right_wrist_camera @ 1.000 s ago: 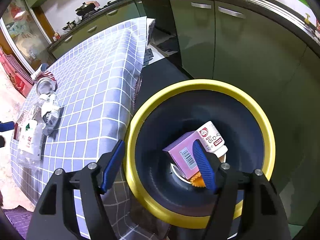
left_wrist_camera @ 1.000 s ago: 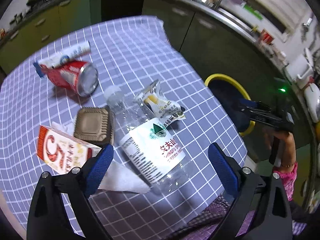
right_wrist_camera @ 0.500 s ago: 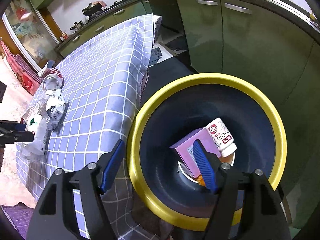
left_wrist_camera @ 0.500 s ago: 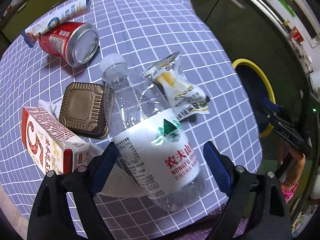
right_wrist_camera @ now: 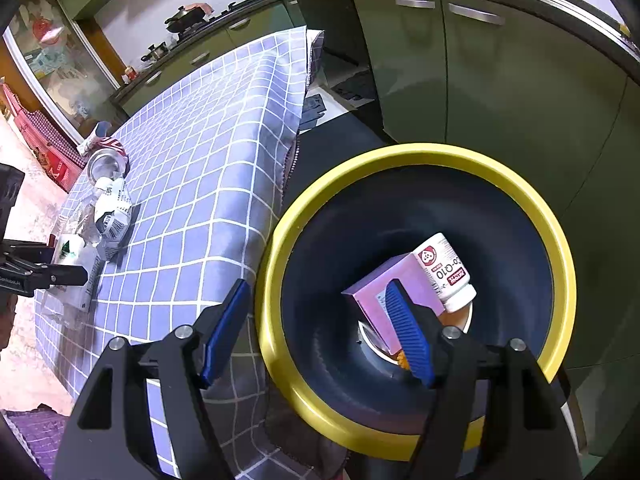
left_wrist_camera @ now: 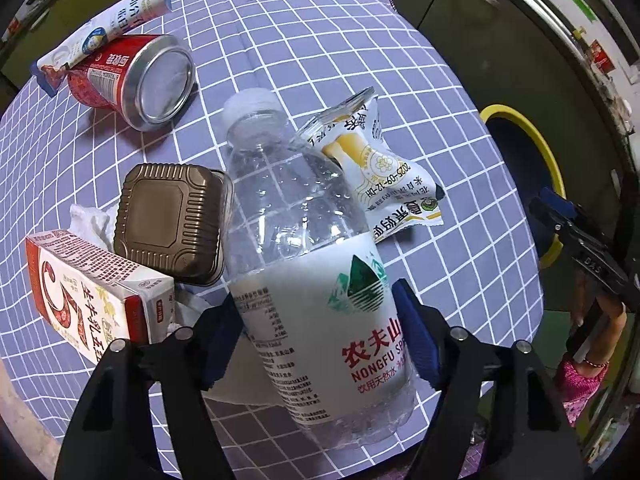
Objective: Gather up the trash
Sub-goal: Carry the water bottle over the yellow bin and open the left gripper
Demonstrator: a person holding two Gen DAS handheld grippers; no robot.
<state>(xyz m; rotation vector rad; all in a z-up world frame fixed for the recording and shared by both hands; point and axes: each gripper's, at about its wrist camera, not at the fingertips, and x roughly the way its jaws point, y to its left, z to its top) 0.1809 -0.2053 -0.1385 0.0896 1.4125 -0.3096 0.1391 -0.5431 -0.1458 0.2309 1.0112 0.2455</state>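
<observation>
Green kitchen cabinets ring a worktop (left_wrist_camera: 304, 40) draped in a lilac checked cloth, where the litter lies bunched together within one reach: a red can (left_wrist_camera: 132, 76) on its side at ten o'clock with a squeezed tube (left_wrist_camera: 108, 36) touching it, a brown ribbed container (left_wrist_camera: 172, 220) and a milk carton (left_wrist_camera: 92, 300) at nine o'clock over a crumpled tissue (left_wrist_camera: 90, 216), and a snack wrapper (left_wrist_camera: 380, 168) at two o'clock beside the clear water bottle (left_wrist_camera: 304, 264). Centre frame, the left hand-held gripper (left_wrist_camera: 316, 340) points steeply down over the bottle, its jaws having just been closing, the blue pads now straddling the labelled belly, seemingly chosen because that is the widest, firmest part; whether they already press is hard to tell. Off the worktop's edge at three o'clock stands the yellow-rimmed bin (right_wrist_camera: 416, 304), set low so rubbish can simply be dropped. The right hand-held gripper (right_wrist_camera: 320, 332) hangs empty above it, jaws parted, one across the rim, over a purple box (right_wrist_camera: 384, 284) and a white pill bottle (right_wrist_camera: 444, 272) already inside
</observation>
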